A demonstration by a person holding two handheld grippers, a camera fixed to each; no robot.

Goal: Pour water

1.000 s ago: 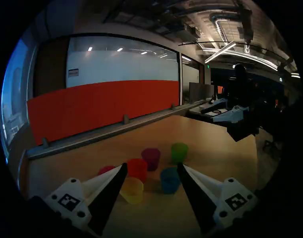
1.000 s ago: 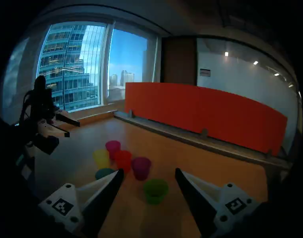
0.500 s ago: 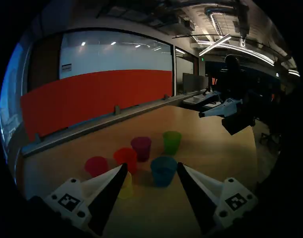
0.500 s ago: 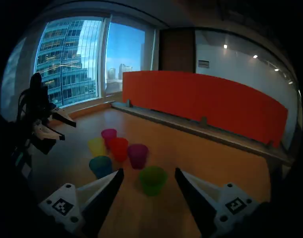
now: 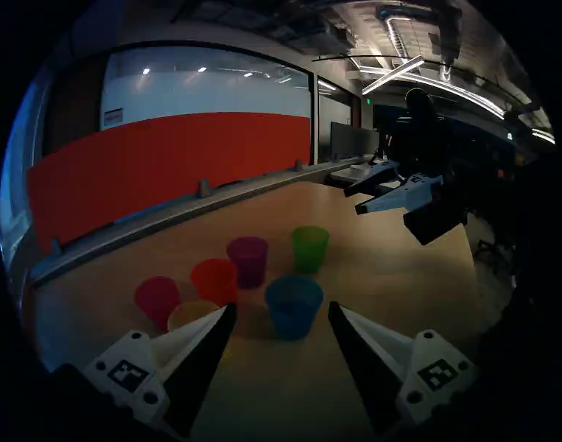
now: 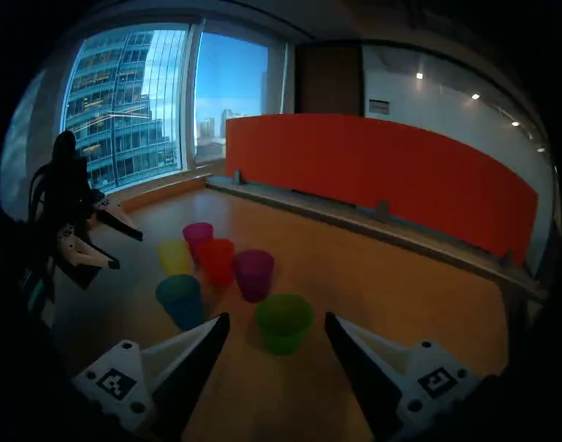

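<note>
Left gripper [image 5: 280,308] spread wide, holding nothing, blue cup [image 5: 293,306] standing just ahead of its tips | right gripper [image 6: 275,318] equally wide, empty, green cup [image 6: 283,322] just ahead | I see both cups upright on wooden table [image 5: 398,283], clustered with red cup [image 5: 214,278] and purple cup [image 5: 247,259].

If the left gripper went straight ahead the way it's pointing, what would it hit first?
Most likely the blue cup, which stands just ahead, in line with the open fingers of the left gripper; exact depth is unclear.
</note>
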